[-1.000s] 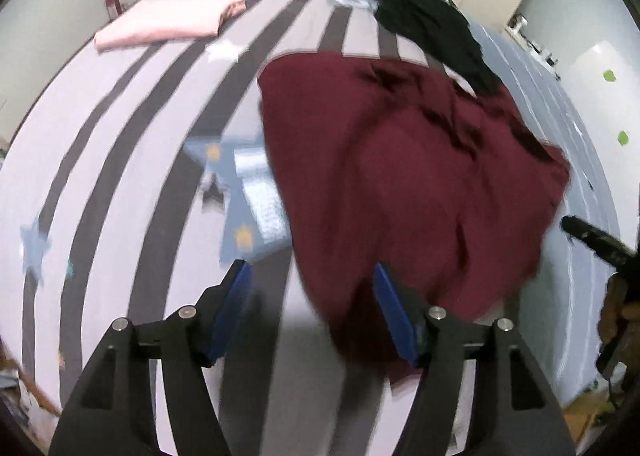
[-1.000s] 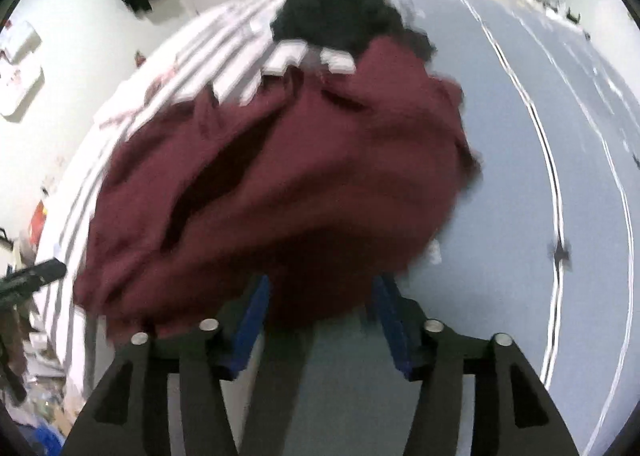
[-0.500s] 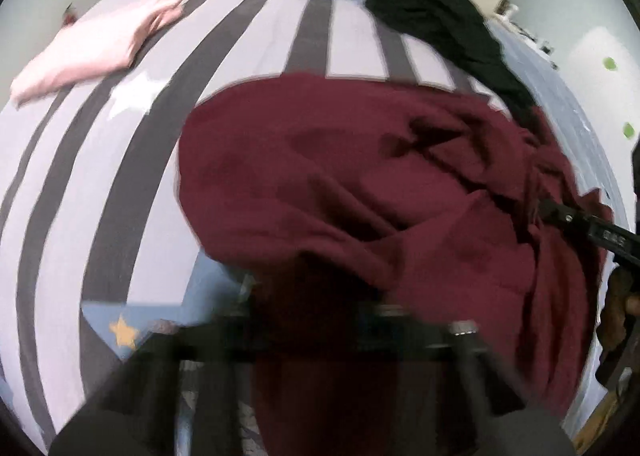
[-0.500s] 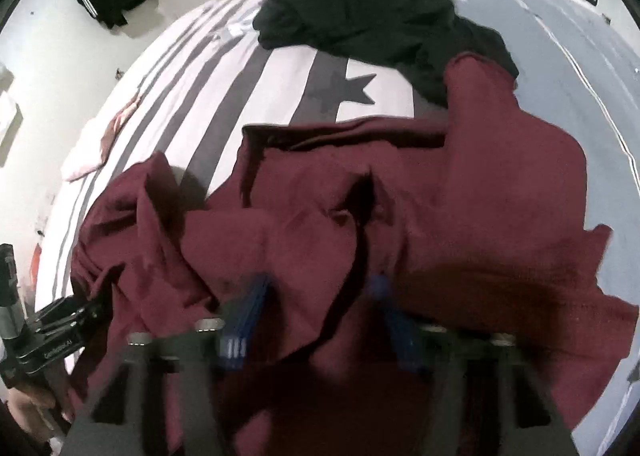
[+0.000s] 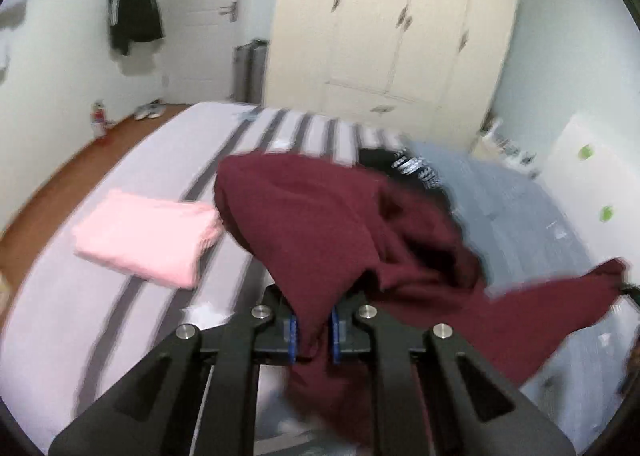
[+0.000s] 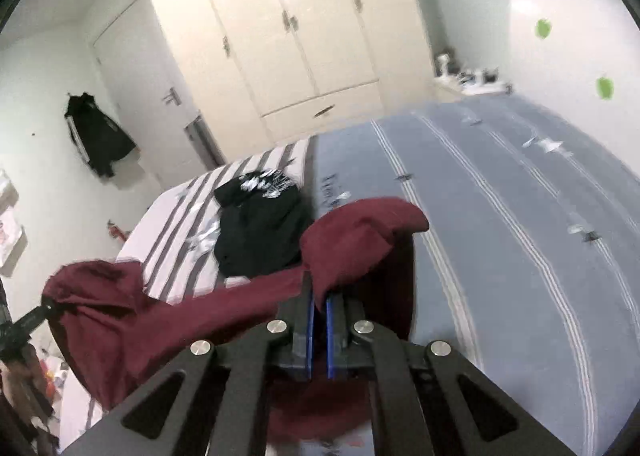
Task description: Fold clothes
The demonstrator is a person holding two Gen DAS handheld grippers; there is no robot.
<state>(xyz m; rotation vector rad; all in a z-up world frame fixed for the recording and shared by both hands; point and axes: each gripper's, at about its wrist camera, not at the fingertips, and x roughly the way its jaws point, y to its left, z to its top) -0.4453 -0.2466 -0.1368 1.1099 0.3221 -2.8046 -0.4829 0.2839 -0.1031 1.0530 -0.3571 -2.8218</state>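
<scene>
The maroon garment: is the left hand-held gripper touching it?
Touching. Left wrist view shows the left hand-held gripper clamped on the maroon garment.

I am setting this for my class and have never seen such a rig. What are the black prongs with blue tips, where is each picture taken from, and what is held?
Each picture comes from a camera on a hand-held gripper, looking along its two fingers. The left gripper and the right gripper each pinch one maroon garment, lifted above the bed. On the bed lie a folded pink garment and a crumpled black garment.
</scene>
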